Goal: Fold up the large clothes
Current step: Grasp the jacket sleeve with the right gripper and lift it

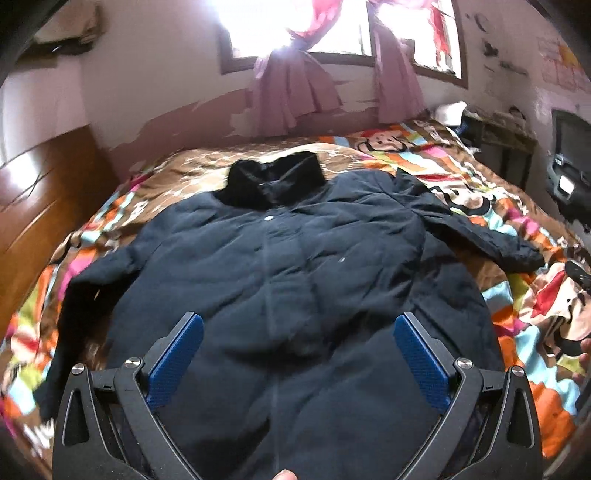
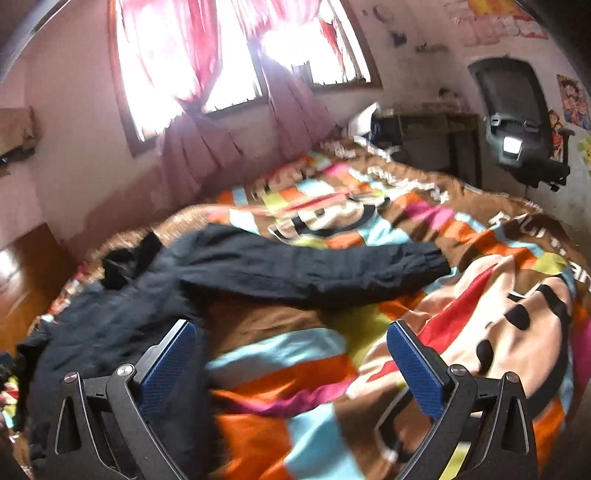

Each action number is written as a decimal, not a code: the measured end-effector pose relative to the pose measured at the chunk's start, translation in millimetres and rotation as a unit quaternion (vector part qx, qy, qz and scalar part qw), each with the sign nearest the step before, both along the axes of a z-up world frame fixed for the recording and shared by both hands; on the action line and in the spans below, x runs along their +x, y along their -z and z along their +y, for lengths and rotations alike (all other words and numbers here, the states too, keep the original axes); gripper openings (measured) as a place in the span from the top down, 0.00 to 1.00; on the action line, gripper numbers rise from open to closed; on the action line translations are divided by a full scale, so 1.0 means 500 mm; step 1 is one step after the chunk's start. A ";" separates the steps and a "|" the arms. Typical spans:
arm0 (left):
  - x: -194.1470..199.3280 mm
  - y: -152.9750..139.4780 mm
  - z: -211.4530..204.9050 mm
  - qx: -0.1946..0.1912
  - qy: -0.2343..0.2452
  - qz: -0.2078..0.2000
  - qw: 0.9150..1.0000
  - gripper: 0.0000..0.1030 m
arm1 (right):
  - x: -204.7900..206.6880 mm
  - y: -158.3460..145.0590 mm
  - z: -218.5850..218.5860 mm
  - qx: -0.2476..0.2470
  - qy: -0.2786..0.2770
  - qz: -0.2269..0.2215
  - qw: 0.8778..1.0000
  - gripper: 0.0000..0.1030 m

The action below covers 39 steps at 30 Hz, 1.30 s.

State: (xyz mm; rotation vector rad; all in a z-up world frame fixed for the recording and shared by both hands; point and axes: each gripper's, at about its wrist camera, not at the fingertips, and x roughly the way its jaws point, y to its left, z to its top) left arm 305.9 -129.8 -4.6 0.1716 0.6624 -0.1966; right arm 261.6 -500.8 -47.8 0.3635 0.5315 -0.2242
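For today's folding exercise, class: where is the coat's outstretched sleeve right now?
In the right wrist view, the sleeve lies flat across the colourful bedspread, stretching rightward from the dark coat, beyond the open right gripper.

A coat (image 1: 295,266) is lying spread on a bed (image 1: 517,295), collar toward the window (image 1: 295,33), one sleeve (image 2: 314,269) stretching rightward across the blanket (image 2: 461,314).

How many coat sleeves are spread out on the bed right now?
2. One sleeve stretches right across the bedspread; the other sleeve lies bent along the coat's left side.
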 end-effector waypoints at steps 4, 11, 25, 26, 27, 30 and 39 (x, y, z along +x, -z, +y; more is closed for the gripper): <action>0.093 0.002 -0.049 -0.013 0.026 0.000 1.000 0.02 | 0.071 0.040 -0.077 0.044 0.036 0.011 0.998 0.00; 0.252 0.009 -0.101 -0.036 0.037 0.009 0.999 0.02 | 0.175 0.110 -0.217 0.136 0.148 0.037 0.979 0.00; 0.448 0.109 -0.245 -0.071 0.085 0.116 0.987 0.02 | 0.238 0.240 -0.365 0.220 0.222 0.066 0.948 0.27; 0.453 0.117 -0.252 -0.065 0.083 0.120 0.987 0.02 | 0.240 0.251 -0.373 0.232 0.219 0.068 0.945 0.38; 0.458 0.127 -0.258 -0.056 0.080 0.124 0.987 0.02 | 0.243 0.258 -0.377 0.239 0.216 0.066 0.944 0.42; 0.467 0.155 -0.268 -0.037 0.070 0.133 0.988 0.01 | 0.246 0.267 -0.386 0.247 0.210 0.051 0.945 0.61; 0.471 0.162 -0.271 -0.020 0.054 0.160 0.985 0.01 | 0.237 0.139 -0.353 0.182 0.161 -0.072 0.967 0.93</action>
